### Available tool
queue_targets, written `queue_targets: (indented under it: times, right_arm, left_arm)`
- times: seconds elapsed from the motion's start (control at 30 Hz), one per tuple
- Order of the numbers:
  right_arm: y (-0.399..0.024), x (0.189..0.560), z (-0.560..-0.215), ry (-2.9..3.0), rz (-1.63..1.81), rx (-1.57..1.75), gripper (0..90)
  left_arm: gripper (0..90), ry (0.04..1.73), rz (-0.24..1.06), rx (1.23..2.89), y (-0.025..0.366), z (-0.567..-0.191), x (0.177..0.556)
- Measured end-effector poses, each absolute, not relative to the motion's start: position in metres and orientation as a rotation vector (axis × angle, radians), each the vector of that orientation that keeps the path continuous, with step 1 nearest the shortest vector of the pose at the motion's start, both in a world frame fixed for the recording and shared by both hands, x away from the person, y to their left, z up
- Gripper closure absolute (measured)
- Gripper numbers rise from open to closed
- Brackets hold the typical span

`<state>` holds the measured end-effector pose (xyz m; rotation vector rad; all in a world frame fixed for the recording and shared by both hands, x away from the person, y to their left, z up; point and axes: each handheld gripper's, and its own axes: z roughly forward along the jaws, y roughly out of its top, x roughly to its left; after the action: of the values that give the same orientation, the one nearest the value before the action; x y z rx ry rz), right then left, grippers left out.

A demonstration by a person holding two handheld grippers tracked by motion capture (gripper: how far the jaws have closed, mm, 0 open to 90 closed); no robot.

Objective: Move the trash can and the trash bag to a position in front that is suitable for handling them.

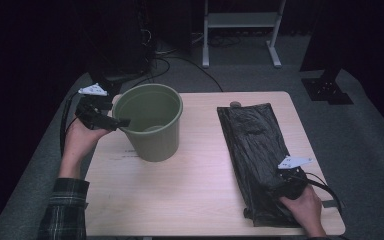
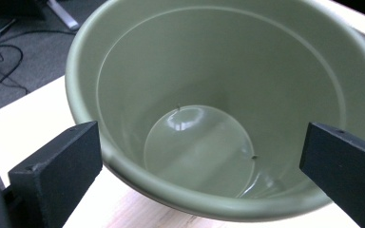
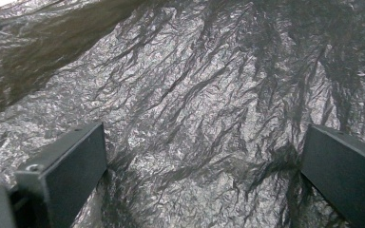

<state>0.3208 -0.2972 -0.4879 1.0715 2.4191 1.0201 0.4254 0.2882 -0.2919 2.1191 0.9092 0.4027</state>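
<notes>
A green plastic bucket (image 1: pixel 152 122) stands upright and empty on the left half of the table. My left gripper (image 1: pixel 111 120) is open at the bucket's left rim, its jaws spread wide; in the left gripper view the bucket (image 2: pixel 218 95) gapes just beyond them, rim close to the left jaw. A crumpled black plastic bag (image 1: pixel 257 150) lies flat along the table's right side. My right gripper (image 1: pixel 286 184) rests open over the bag's near end, and the bag (image 3: pixel 195 104) spreads between and beyond its jaws, nothing pinched.
The light wooden table (image 1: pixel 200 190) has bare room in the middle and front. A small round object (image 1: pixel 235 104) sits at the bag's far end. Cables (image 1: pixel 180 62) and a white stand (image 1: pixel 240 30) are on the floor behind the table.
</notes>
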Motion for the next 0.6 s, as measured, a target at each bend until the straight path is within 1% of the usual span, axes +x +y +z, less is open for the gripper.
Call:
queue_targets:
  times: [0.13, 0.3, 0.6]
  right_arm:
    - [-0.297, 0.321, -0.488, 2.419, 1.02, 1.071, 0.3]
    - [-0.297, 0.321, -0.488, 2.421, 1.02, 1.069, 0.3]
    - [-0.297, 0.321, -0.488, 2.421, 1.02, 1.068, 0.3]
  left_arm:
    - [0.0, 0.929, 0.408, 2.124, 0.29, -0.298, 0.431]
    - [0.0, 0.95, 0.375, 2.121, 0.295, -0.306, 0.437]
    - [0.0, 0.944, 0.378, 2.113, 0.293, -0.308, 0.435]
